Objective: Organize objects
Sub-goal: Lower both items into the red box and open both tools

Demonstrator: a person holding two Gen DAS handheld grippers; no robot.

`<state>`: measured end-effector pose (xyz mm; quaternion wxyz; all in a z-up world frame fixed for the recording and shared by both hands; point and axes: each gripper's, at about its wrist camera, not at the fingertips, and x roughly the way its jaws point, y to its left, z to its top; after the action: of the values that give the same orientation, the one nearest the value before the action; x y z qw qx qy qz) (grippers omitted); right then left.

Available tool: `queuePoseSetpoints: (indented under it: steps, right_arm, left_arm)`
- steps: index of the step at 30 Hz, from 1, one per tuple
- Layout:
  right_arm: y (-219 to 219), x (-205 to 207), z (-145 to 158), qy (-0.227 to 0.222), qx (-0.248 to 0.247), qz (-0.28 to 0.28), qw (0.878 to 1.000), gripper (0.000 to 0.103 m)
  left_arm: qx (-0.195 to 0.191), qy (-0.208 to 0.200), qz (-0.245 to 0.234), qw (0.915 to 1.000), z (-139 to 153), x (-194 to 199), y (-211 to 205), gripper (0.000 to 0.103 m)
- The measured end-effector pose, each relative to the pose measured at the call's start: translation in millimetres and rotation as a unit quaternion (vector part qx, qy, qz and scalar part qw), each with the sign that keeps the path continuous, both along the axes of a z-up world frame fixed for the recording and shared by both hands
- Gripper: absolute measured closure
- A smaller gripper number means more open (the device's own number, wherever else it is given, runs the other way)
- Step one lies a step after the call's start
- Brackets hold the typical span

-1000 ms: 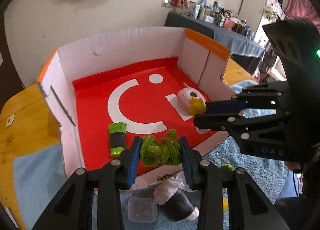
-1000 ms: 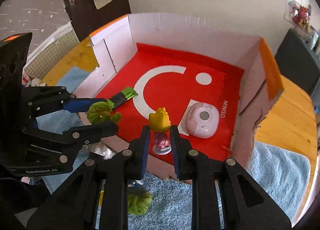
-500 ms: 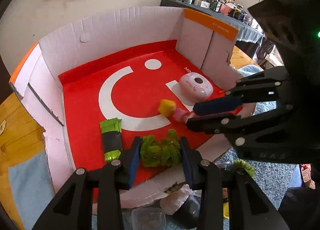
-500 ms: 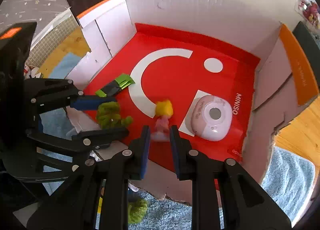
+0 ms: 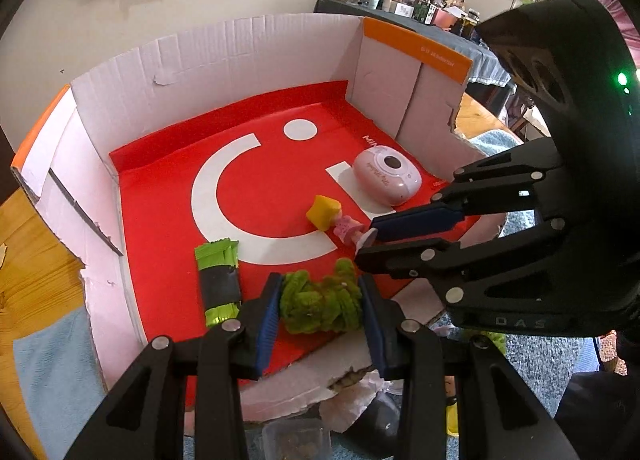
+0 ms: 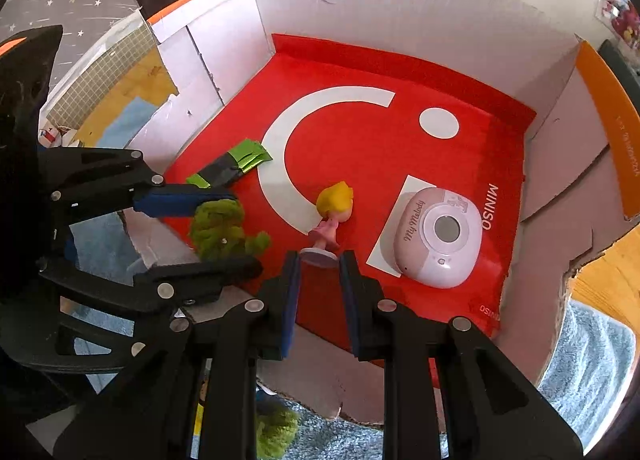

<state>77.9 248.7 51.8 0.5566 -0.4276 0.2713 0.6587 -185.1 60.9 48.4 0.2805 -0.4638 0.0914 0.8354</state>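
Room, left wrist view: I see a pale wall and a cluttered dark table at the back, and below me a wooden desk with a blue cloth.
Box: an open cardboard box with a red floor sits on the desk.
Left gripper: I have it closed on a green fuzzy toy, pads on both its sides, low over the box's near edge.
Other contents: a green and black packet lies just left of the toy; a pink device lies farther right.
Right wrist view, right gripper: the pads stand at their narrowest, either side of the round base of a yellow-haired figurine.
Figurine: it is tilted on the red floor, between the white arc and the pink device.
Left gripper here: at the left, gripping the green toy.
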Motion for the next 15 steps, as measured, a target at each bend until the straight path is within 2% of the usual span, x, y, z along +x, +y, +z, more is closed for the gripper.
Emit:
queuePoseSetpoints:
  steps: [15]
  right_arm:
    - [-2.7,-1.9,1.4,-0.008,0.004,-0.004,1.000,0.083]
  left_arm:
    - [0.002,0.000,0.002,1.0000,-2.5,0.8,-0.3,0.060]
